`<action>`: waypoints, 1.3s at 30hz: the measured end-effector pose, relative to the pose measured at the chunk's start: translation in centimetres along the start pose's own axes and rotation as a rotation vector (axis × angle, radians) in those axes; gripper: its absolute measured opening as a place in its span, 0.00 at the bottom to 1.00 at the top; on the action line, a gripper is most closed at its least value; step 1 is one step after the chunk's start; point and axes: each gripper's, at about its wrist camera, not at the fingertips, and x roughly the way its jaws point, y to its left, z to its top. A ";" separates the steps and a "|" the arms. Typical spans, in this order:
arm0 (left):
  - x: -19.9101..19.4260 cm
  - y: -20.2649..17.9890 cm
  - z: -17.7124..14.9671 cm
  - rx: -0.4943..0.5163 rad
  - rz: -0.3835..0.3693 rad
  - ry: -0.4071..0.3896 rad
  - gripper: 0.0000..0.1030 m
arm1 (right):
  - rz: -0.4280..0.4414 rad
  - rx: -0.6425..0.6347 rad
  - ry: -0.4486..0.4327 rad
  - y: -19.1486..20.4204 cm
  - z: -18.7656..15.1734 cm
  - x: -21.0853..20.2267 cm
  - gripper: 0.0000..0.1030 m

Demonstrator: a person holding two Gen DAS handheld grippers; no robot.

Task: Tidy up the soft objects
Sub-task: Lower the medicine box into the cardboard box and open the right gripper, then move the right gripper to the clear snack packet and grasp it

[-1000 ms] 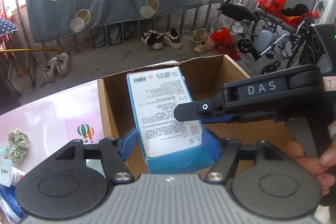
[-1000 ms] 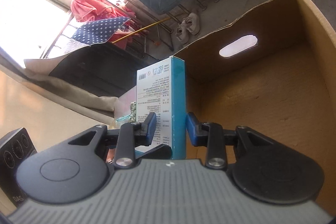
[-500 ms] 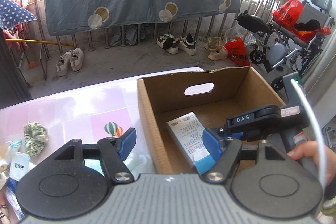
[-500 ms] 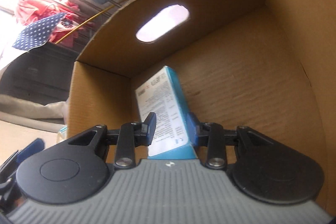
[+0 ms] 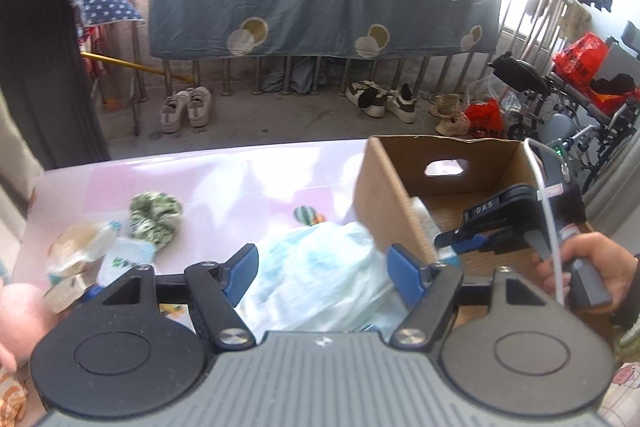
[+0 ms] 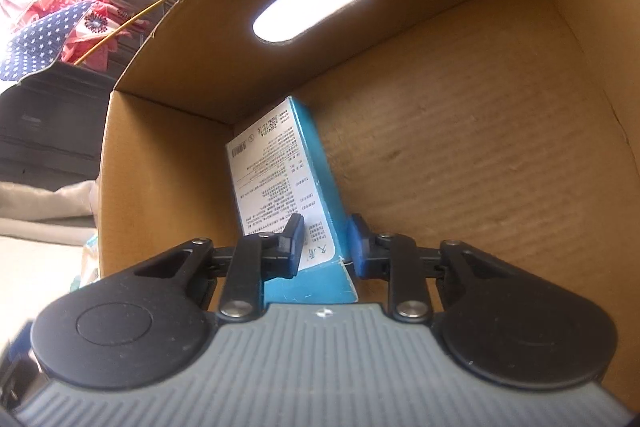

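Observation:
A blue and white printed box (image 6: 276, 171) lies tilted in the far left corner of the cardboard carton (image 6: 460, 155). My right gripper (image 6: 326, 243) is inside the carton. Its jaws are closing on the near end of that box, with both pads against its sides. In the left wrist view the same right gripper (image 5: 452, 241) reaches into the carton (image 5: 384, 195) from the right. My left gripper (image 5: 320, 271) is open outside the carton's left wall. It hangs over a crumpled pale blue plastic bag (image 5: 320, 299) on the pink table, holding nothing.
A green patterned scrunchie (image 5: 156, 213) and several small soft packets (image 5: 124, 259) lie on the left of the pink table (image 5: 224, 179). A person's hand (image 5: 588, 263) grips the right tool. Shoes, a railing with a hung sheet and a wheelchair stand beyond the table.
My left gripper has come off the blue box and swung left, out of the carton and over the plastic bag. My right gripper has lowered the box deep into the carton.

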 end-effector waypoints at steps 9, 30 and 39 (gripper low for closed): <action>-2.3 4.2 -4.1 -0.057 0.065 0.015 0.70 | -0.009 0.024 -0.055 2.5 -0.5 1.5 0.21; -10.0 9.0 -14.2 -0.090 0.220 -0.059 0.76 | 0.086 -0.040 -0.208 3.0 -2.9 -7.6 0.46; -12.4 10.5 -16.8 -0.095 0.303 -0.115 0.76 | 0.215 -0.172 -0.187 8.0 -7.4 -12.0 0.46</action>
